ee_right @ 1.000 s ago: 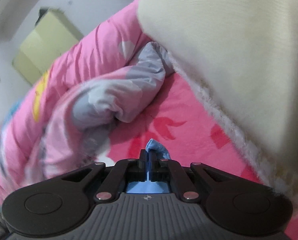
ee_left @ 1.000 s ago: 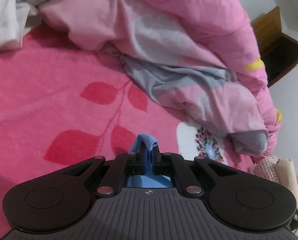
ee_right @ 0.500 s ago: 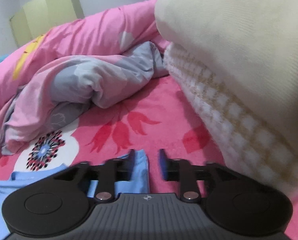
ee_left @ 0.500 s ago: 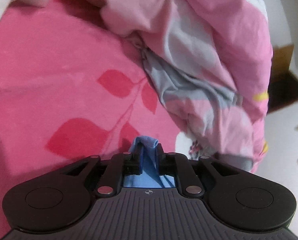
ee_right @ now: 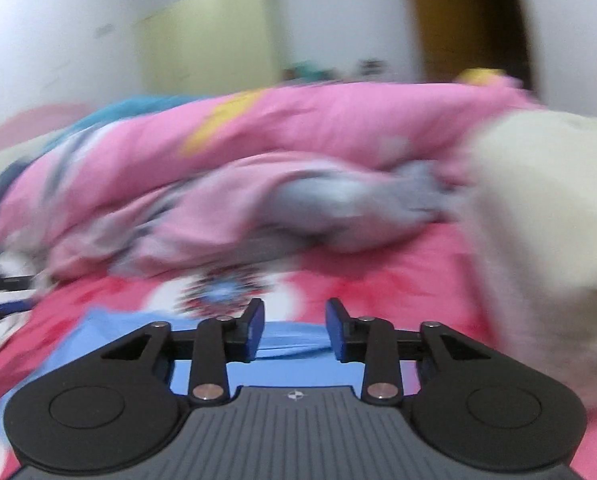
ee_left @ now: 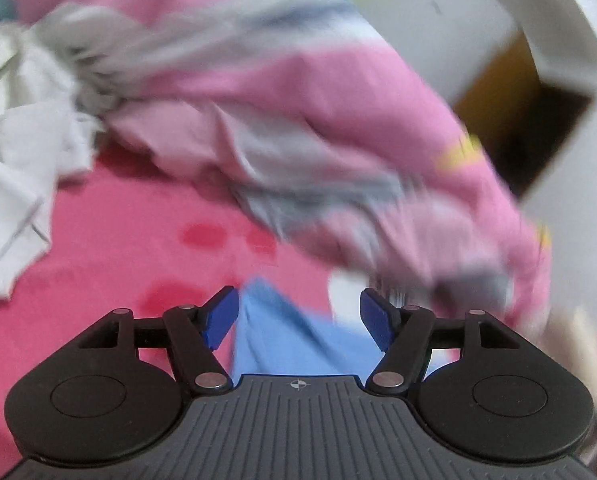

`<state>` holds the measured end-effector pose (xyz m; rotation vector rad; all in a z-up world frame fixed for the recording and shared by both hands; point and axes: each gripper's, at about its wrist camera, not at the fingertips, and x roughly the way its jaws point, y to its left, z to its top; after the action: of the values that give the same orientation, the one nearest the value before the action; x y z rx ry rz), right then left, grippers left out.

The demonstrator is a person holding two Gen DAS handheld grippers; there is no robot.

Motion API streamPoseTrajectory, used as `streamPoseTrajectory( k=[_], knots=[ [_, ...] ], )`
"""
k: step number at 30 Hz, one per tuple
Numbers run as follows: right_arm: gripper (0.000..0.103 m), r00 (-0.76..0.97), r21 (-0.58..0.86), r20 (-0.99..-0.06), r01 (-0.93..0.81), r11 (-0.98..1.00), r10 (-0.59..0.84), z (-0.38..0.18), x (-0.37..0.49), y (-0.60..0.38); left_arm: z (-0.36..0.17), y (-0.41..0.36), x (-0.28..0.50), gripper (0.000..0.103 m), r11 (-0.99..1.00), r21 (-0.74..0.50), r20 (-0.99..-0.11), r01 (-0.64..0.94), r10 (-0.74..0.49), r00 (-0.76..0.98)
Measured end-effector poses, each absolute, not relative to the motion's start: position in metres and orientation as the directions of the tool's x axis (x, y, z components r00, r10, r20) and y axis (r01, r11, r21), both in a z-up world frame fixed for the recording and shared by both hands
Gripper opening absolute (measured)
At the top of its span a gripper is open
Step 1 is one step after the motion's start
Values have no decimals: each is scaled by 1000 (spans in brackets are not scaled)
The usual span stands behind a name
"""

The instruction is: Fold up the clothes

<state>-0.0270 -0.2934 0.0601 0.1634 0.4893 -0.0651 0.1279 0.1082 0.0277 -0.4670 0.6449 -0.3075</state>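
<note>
Left wrist view: the left gripper (ee_left: 296, 316) is seen with jaws just spread, the blue garment (ee_left: 286, 340) lying loose between them. The right gripper (ee_right: 294, 326) is parted above it, jaws closing slightly.

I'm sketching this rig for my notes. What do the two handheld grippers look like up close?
Both look alike. The left gripper and right gripper each have a ribbed grey body with a small crosshair mark, two round black lobes at the sides, black linkage arms with silver pivot pins, and blue pads on the fingers. No cables, hands or sleeves show.
</note>
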Motion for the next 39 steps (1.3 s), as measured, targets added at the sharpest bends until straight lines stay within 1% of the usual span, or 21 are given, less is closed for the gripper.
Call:
streamPoseTrajectory(
  k=[2,3,5,6,9,10,12,13,16,18,20,23,27,30,32,35,37,39],
  knots=[
    [28,851,119,-521,-4,993,65,50,0,-263,18,80,118,65,885,-428,-540,185,-415,732],
    [22,826,109,-555,-45,993,98,41,16,-251,11,65,115,63,893,-397,-555,214,-419,719],
    [20,770,100,-623,-102,990,142,22,48,-231,-2,53,107,63,899,-360,-562,250,-423,711],
    [17,739,99,-655,-122,988,157,11,64,-223,-7,46,105,63,914,-313,-568,257,-397,720],
    [17,648,101,-740,-156,983,179,-19,106,-205,-19,39,101,63,950,-182,-577,254,-312,755],
    [16,625,104,-760,-153,983,177,-28,117,-202,-22,41,102,62,954,-173,-578,246,-301,758],
    [13,629,118,-757,-137,984,178,-36,135,-203,-28,45,103,61,960,-155,-581,232,-278,765],
    [13,645,122,-745,-120,985,170,-34,145,-205,-29,45,103,61,960,-159,-581,230,-279,764],
    [14,701,128,-709,22,992,76,-26,175,-223,-29,43,103,61,962,-151,-581,229,-274,766],
    [14,712,173,-702,129,977,30,-22,185,-241,-29,41,103,62,963,-138,-581,231,-267,769],
    [14,731,256,-680,160,953,60,-13,176,-255,-29,42,104,62,964,-138,-582,225,-263,769],
    [16,768,279,-636,133,951,80,4,140,-262,-30,45,106,63,964,-159,-588,212,-265,764],
    [16,774,246,-632,150,958,41,14,88,-279,-31,50,109,63,966,-179,-595,189,-259,761],
    [16,731,181,-682,148,972,15,2,69,-291,-31,51,109,64,966,-183,-597,185,-258,759],
    [16,695,139,-719,155,978,-8,-10,71,-299,-32,50,109,64,967,-178,-598,185,-255,760],
    [16,668,146,-744,204,968,-28,-29,93,-321,-32,51,109,64,966,-178,-597,186,-256,760],
    [15,680,159,-730,252,955,-58,-36,108,-338,-33,51,109,65,966,-180,-596,186,-258,760],
    [16,685,122,-710,349,929,-164,-35,117,-356,-33,52,109,65,965,-182,-596,187,-259,760]
  ],
)
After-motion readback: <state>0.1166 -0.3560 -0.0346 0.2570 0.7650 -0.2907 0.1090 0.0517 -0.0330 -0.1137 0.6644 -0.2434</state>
